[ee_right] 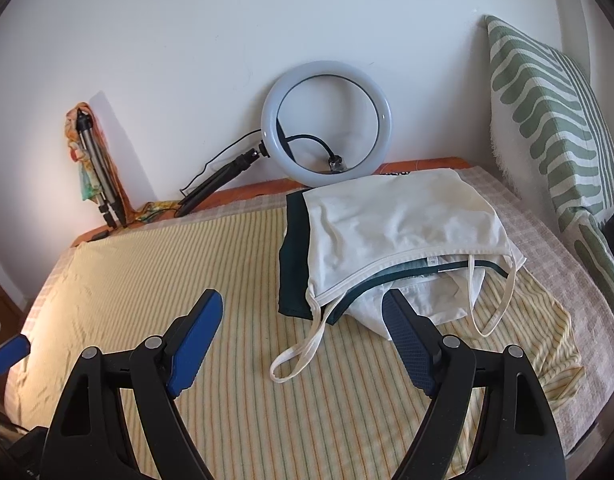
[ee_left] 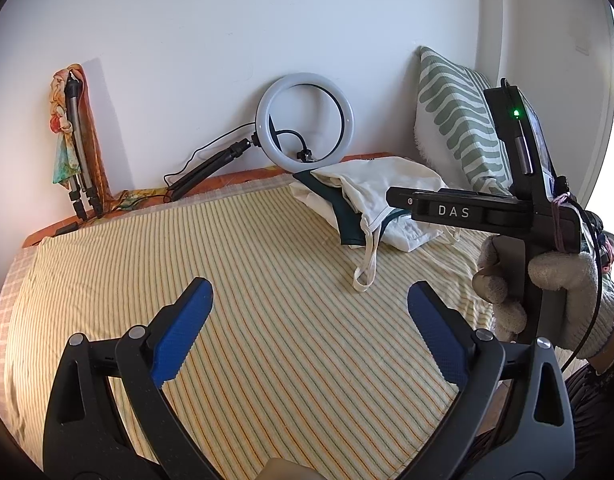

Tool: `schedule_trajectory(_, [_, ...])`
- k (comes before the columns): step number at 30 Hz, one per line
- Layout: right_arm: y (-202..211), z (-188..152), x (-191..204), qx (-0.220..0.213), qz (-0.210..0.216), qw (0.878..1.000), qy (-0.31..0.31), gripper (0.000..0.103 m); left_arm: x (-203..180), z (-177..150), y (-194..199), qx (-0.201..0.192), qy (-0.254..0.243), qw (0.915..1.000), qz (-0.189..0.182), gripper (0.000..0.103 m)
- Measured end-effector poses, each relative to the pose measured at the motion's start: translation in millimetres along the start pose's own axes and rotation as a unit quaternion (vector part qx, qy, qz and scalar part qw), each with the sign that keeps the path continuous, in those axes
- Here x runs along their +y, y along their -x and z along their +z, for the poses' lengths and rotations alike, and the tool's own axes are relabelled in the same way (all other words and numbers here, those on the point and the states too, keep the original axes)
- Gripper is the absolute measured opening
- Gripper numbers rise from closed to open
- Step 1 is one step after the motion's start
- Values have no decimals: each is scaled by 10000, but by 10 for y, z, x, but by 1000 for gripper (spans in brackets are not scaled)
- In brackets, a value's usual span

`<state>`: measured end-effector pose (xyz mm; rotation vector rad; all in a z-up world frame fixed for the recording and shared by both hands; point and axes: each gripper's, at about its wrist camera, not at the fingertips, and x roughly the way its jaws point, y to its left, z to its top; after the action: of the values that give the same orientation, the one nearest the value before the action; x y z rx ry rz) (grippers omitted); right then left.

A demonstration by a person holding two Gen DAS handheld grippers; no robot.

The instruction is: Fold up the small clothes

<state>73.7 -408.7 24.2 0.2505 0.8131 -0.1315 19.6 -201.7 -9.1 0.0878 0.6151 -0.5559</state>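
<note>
A pile of small clothes lies at the far right of the striped bed: a cream strappy top [ee_right: 391, 224] on top, a dark green garment [ee_right: 293, 256] under it, and a white piece beneath. The pile also shows in the left wrist view [ee_left: 371, 196]. A cream strap loop [ee_right: 295, 356] trails toward me. My right gripper [ee_right: 303, 312] is open and empty, hovering just before the pile, its right finger near the white piece. My left gripper [ee_left: 309, 300] is open and empty over bare bedding, left of the pile. The right gripper's body [ee_left: 519, 208], in a gloved hand, shows in the left wrist view.
A yellow striped cloth [ee_right: 187, 280] covers the bed. A ring light [ee_right: 327, 124] on a folded tripod leans on the wall behind the pile. A green-patterned pillow [ee_right: 555, 120] stands at the right. Tripod legs with a colourful scarf [ee_right: 91, 160] lean at the far left.
</note>
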Motion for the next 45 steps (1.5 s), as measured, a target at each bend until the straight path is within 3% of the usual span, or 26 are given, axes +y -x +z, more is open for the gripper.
schedule_trajectory(32, [-49,-17,15,111,99,9999,-37,82,-18,-6,2,4,-15,10000,-26,100])
schedule_trajectory(45, [-56,-25,30,109,83,9999,33,82,-42,13,-5,197,-51,9998,-72,100])
